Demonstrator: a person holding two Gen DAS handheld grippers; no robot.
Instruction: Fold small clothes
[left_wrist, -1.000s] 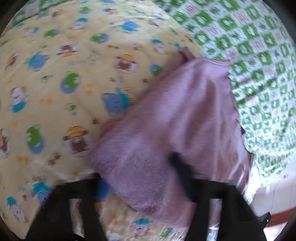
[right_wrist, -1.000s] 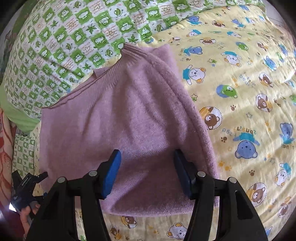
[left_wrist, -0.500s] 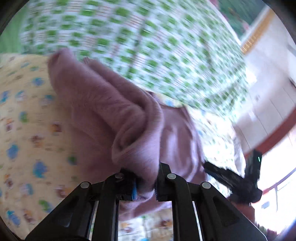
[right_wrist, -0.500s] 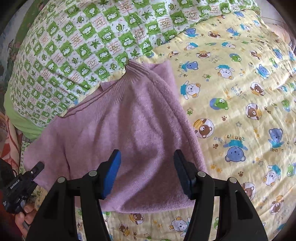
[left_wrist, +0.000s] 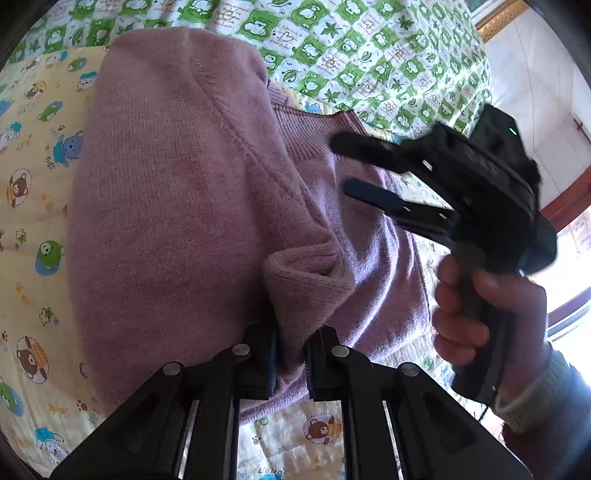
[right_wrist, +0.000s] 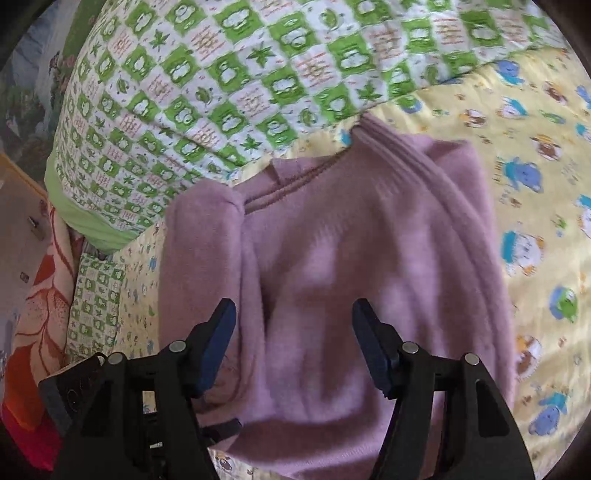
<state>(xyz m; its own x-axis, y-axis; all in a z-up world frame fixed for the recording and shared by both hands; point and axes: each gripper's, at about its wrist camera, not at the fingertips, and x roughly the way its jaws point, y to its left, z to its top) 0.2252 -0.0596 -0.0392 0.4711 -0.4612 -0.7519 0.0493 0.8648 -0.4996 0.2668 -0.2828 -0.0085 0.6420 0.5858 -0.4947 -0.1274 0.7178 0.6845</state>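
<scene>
A purple knit sweater (left_wrist: 177, 206) lies on the bed, collar toward the green quilt. My left gripper (left_wrist: 290, 339) is closing on a bunched fold of its sleeve (left_wrist: 306, 273), and the pads pinch the knit, held over the sweater's body. In the right wrist view the same sweater (right_wrist: 351, 240) shows its left side doubled over onto the body. My right gripper (right_wrist: 293, 321) hovers over the sweater's lower part, its jaws opening with nothing gripped between them. The left wrist view also shows the right gripper (left_wrist: 354, 168) above the garment, carried by a person's hand (left_wrist: 480, 306).
A yellow sheet with cartoon bears (left_wrist: 37, 184) lies under the sweater. A green checked quilt (right_wrist: 221, 74) bulges behind the collar. A red and orange floral blanket (right_wrist: 37, 314) hangs at the bed's left edge. Pale floor (left_wrist: 535, 92) shows past the quilt.
The left gripper shut on the sleeve and carried it across the sweater's body, rolling as it went. The right gripper lifted a little and its jaws spread wider.
</scene>
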